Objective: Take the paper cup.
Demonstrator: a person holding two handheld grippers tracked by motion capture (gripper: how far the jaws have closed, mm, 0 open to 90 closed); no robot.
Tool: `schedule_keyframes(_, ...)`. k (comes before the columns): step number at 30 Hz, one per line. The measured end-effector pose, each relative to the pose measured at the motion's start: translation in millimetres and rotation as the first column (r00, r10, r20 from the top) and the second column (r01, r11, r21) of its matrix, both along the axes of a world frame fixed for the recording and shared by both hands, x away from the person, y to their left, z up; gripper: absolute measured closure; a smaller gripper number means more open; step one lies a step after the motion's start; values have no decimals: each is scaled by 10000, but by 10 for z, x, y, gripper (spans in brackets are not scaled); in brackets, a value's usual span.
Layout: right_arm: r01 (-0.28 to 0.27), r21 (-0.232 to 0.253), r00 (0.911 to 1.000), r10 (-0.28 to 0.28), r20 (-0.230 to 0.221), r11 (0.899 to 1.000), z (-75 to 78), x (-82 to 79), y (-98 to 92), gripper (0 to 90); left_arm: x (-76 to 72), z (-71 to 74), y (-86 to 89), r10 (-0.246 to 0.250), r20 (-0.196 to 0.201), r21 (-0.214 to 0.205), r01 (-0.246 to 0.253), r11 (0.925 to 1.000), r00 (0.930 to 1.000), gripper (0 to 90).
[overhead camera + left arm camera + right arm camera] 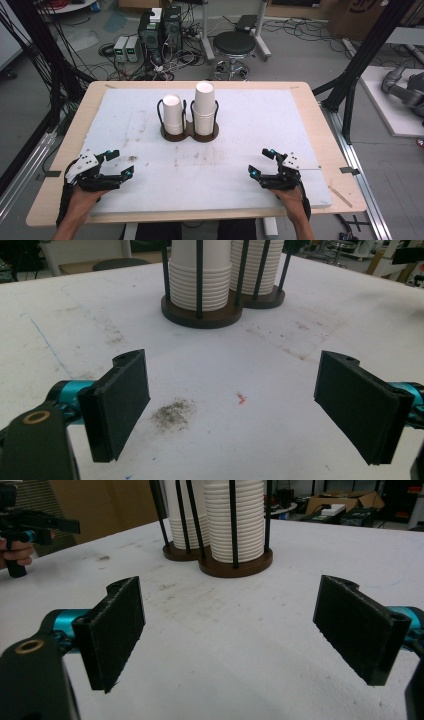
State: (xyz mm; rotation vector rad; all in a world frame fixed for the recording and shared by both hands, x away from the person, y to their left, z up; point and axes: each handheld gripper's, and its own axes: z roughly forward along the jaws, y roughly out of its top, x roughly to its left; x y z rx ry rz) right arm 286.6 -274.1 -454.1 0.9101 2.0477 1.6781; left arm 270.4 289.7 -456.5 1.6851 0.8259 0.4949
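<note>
A white foam-like board [250, 130] covers most of the light wooden table [60, 190], occupying the middle of the high view. Slightly above the frame's centre stands a dark brown double-ring cup holder with thin black upright rods [189, 134], and in it are two stacks of white paper cups: the shorter stack [173, 113] on the left, the taller stack [204, 107] on the right, the two bases touching.

The left gripper [120, 163] sits at the lower left of the high view, held by a hand [82, 200] that enters from the bottom edge; its black jaws stand apart with nothing between them. In the left gripper view the holder [202, 315] lies at the top centre, well apart from the jaws, with bare board (stained by a grey smudge [172, 412] and a small red mark [241, 398]) in the gap.

The right gripper [261, 161] sits at the lower right of the high view, likewise held by a hand [295, 197] and likewise with jaws wide apart and empty. In the right gripper view the taller stack [235, 520] stands nearer, at top centre, with the shorter one [182, 515] behind it to the left; the other gripper [30, 525] appears at the upper left edge.

Both grippers rest low over the near edge of the board, well apart from each other and from the cups.
</note>
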Motion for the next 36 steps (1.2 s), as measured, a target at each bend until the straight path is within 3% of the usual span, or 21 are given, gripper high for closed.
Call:
schedule_keyframes(13,48,188,9999,-51,160,9998,-4,-11,-18,137,45,2,4,82,-457,15,-81,10000,9989,143)
schedule_keyframes(24,82,-24,9993,-83,-374,10000,9,34,7,137,17,1,9,91,-179,-25,-91,10000,9998,143)
schedule_keyframes(26,71,-247,9985,-84,-536,9997,19,57,24,137,18,1,1,127,-197,11,-127,9999,9997,142)
schedule_keyframes(29,26,-366,9991,-41,-413,9993,53,64,27,137,15,2,1,93,-170,20,-92,10000,9998,143)
schedule_keyframes(31,6,-238,9993,-15,-361,9997,128,64,21,137,15,2,9,90,-159,-6,-90,10000,9998,142)
schedule_keyframes(33,-8,-67,9995,6,-308,10000,297,51,-9,136,23,0,12,88,-206,-88,-90,9999,9997,142)
schedule_keyframes(36,-74,-191,9994,67,-350,9998,491,60,-56,137,27,0,8,72,-271,-75,-74,9999,9996,142)
